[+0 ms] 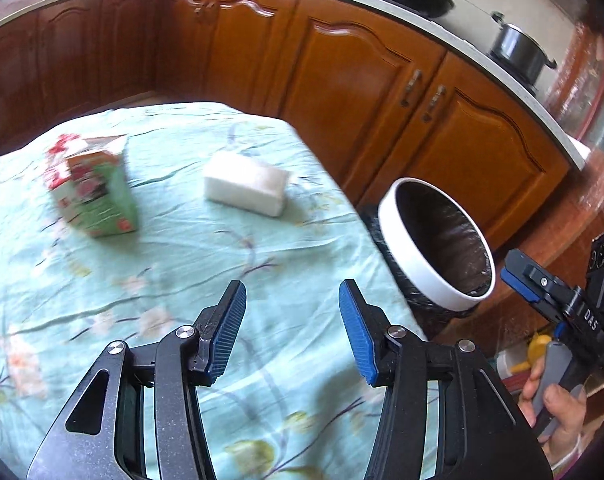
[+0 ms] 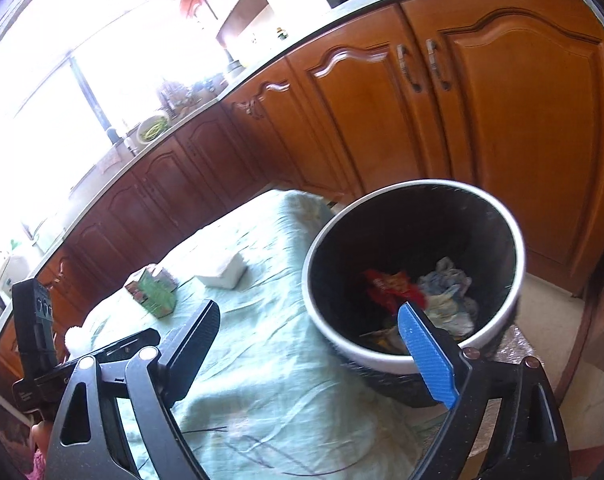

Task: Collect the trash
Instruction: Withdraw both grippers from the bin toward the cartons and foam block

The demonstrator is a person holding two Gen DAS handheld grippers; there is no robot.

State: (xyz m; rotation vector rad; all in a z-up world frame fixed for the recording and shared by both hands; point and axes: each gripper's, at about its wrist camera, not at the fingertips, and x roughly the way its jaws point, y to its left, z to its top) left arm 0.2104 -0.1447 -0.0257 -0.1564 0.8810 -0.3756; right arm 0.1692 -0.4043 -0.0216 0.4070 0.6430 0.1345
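Partly, the right gripper [image 2: 307, 354] hides the bin's [image 2: 501, 216] trash [image 2: 445, 292].

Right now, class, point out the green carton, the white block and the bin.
green carton [image 1: 96, 196], left wrist view, on its front face.
white block [image 1: 248, 182], left wrist view, on its top face.
bin [image 2: 385, 362], right wrist view, on the near white rim.

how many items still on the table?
2: a green carton toward the far left and a white block nearer the bin. The tongs hide some cloth.
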